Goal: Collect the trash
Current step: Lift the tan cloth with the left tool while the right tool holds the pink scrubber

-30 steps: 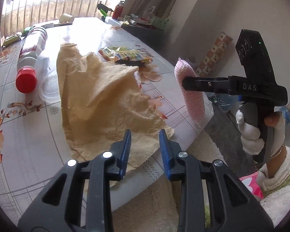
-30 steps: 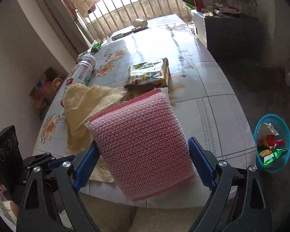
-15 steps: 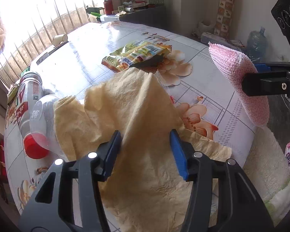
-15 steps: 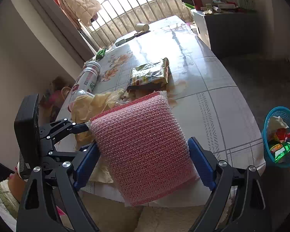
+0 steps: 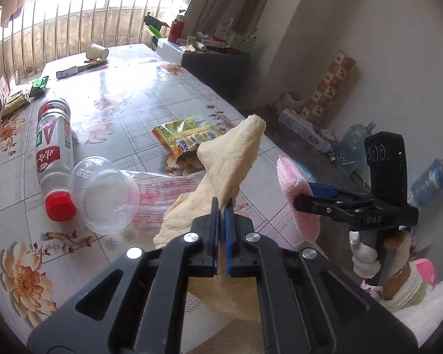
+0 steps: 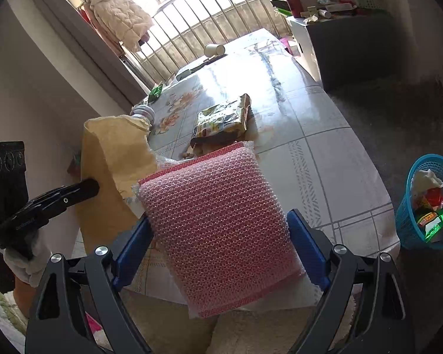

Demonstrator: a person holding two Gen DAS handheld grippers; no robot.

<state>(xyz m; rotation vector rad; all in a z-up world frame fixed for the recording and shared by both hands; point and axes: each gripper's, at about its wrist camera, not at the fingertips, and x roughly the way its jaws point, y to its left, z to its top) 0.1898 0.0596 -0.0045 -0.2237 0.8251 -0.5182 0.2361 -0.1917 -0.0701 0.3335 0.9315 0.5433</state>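
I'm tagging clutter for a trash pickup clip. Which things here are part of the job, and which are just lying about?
Job:
- yellow paper, in the left gripper
- pink bubble-wrap pouch, in the right gripper
- snack wrapper
- clear plastic cup
- bottle
- blue basket

Lying about:
- hanging jacket
- cluttered side cabinet

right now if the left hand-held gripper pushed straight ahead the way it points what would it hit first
Beyond the yellow cloth it is shut on, the left hand-held gripper would probably meet the yellow snack packet on the table, though depth is hard to judge.
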